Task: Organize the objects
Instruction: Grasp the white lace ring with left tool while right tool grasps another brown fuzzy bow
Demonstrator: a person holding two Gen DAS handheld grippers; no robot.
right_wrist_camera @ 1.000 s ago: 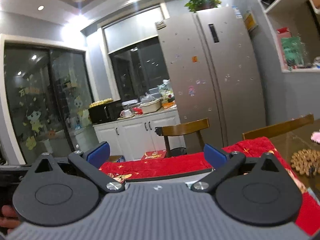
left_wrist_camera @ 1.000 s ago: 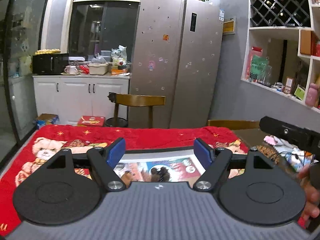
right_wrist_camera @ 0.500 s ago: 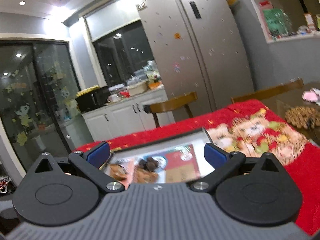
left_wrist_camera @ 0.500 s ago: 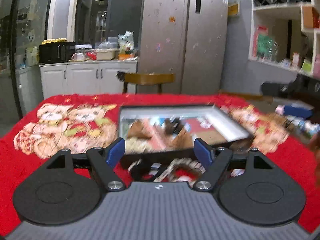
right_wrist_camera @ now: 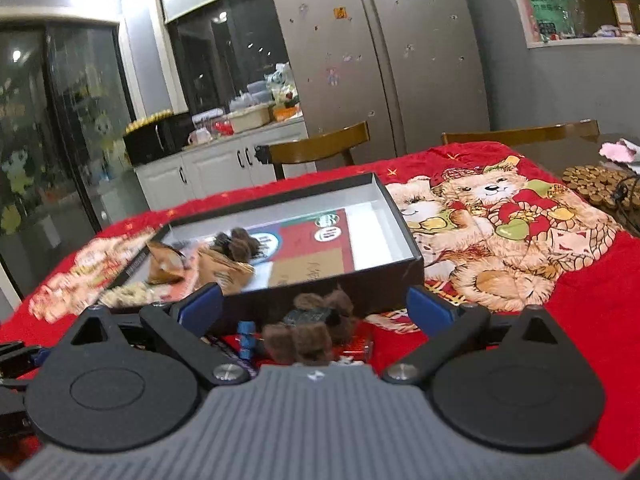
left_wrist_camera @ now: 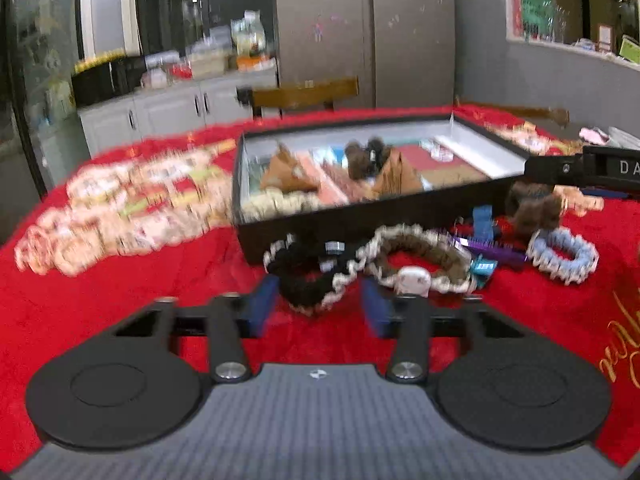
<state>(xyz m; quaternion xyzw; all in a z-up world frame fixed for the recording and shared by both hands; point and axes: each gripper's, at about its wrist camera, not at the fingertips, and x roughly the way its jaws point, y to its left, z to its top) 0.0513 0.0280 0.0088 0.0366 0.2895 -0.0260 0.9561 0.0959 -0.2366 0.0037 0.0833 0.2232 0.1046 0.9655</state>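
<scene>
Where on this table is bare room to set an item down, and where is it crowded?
Free: the red cloth left of the black box, the box's right half with only its printed floor showing, and the bear print to the box's right. Crowded: the strip in front of the box, with the black scrunchie, brown scrunchie, blue scrunchie and clips.

— What do the tools look like?
— The left gripper (left_wrist_camera: pixel 318 310) and right gripper (right_wrist_camera: pixel 314 306) match: blue pads, black linkage arms with silver screws, round black discs, ribbed grey body.
</scene>
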